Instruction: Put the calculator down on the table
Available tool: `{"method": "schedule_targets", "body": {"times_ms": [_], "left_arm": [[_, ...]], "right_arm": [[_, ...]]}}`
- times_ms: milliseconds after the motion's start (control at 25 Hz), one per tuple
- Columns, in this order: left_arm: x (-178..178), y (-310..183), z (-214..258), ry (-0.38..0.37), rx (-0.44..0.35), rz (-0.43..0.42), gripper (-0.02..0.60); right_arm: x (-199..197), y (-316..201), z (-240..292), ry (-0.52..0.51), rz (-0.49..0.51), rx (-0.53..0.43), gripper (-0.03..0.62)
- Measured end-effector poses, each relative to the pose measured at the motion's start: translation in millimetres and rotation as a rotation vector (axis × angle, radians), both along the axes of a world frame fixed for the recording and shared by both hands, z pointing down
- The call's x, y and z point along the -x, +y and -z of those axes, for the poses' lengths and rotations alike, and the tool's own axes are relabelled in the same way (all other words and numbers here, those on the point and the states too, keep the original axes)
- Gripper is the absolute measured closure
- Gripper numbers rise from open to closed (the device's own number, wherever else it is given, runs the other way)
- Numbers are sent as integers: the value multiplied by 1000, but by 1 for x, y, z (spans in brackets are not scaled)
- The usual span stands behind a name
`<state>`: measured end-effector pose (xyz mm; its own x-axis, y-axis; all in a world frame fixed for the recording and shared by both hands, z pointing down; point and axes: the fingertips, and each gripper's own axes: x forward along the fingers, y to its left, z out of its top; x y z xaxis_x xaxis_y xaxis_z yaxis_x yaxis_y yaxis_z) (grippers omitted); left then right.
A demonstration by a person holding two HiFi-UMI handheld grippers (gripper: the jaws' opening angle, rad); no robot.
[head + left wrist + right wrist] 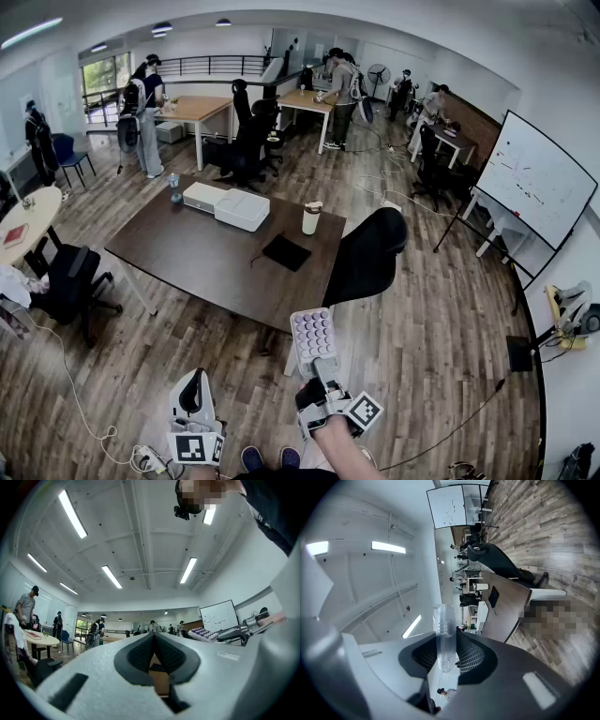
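- Looking down on the dark bench (216,267), lying well ahead of both pairs of fingers and not yet reached. Judging the setting-down as not yet started.
- Facing a black chair (367,255) ahead of the right fingers, close against the near edge of the bench.
- Seeing a white box (242,209), a black pad (286,252) and a cup (311,218) on the bench top, far beyond the fingertips, with bare wood beside them for a landing spot.
- Holding the calculator (313,339) in the air with the right gripper (319,370), clamping its near end between the fingers (471,656), keypad reaching out past the fingertips toward the bench.
- Holding the left gripper (194,384) low beside the right one, pressing its fingers (138,656) together on nothing.
- Leaving, by this reading: carrying the calculator over the bench, lowering it flat, letting go.
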<state>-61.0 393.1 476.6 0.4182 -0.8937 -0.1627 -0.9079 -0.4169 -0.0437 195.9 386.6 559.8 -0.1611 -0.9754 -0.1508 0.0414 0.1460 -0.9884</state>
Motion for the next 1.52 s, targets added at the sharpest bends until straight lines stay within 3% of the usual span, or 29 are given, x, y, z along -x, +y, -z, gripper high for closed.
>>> {"method": "schedule_targets", "body": {"times_ms": [200,440,720,1280,1520], "left_arm": [[-3,1,-7,-6,10,-1,584],[-5,-9,-10,-1,6,-11,584],[9,-10,-11,-12,21,10,584],[55,-46,-8,-6,13,13,584],[77,-64,-20,-14,12,-8,584]], "right_arm": [[-2,1,-8,4,3,14,485],[-9,-4,-14,-65,-30,10,485],[4,-10,-10,3,3,0,485],[42,-48,-4,48,11,-23,485],[54,-63,-19,30,-23,16,485]]}}
